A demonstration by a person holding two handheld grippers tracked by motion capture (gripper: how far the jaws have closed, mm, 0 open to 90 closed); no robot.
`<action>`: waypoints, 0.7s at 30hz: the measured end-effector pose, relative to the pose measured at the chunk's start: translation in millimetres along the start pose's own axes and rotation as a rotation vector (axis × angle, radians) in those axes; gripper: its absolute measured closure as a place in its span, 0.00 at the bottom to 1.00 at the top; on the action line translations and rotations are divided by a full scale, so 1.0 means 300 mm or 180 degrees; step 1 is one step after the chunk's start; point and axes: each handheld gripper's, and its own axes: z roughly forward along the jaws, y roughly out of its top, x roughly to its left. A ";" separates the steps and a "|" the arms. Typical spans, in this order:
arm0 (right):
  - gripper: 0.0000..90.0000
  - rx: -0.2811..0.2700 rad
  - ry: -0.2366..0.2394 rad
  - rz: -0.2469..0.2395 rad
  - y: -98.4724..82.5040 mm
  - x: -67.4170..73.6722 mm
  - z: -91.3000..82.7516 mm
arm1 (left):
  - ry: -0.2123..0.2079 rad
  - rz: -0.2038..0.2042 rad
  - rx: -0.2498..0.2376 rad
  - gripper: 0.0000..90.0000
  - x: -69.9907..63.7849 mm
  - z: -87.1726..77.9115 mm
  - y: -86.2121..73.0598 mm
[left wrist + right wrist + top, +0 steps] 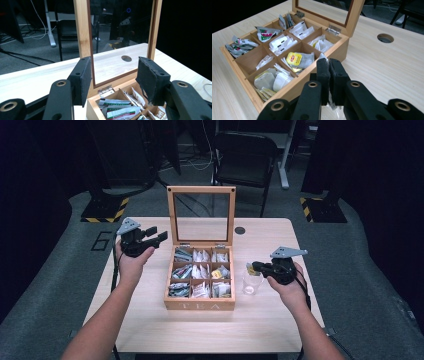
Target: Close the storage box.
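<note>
While the wooden tea box stands lid-up between the two grippers, a tea bag is pinched in the clenched right gripper, just beside the box and over a clear glass. The bag should be lowered straight into the glass and let go only once it is inside the rim. The left gripper is held released, nothing between its pads, near the lid's hinge. The bag is small, pale and crumpled; only its tip peeks above the pads.

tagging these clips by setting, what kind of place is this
Probably a lab or studio set up for recording: a lone wooden table on grey carpet, hazard-striped stand bases, an office chair and loose floor cables.
</note>
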 end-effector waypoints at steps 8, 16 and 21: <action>0.96 0.0062 -0.0031 0.0005 -0.042 0.001 0.016 | -0.0006 -0.0001 0.0008 0.50 -0.003 0.005 -0.002; 0.96 0.0110 -0.0051 0.0012 -0.075 0.004 0.038 | -0.0009 0.0007 0.0023 0.50 -0.006 0.009 -0.003; 0.96 0.0144 -0.0056 0.0009 -0.087 0.006 0.048 | 0.0000 0.0000 0.0023 0.50 -0.005 0.007 -0.003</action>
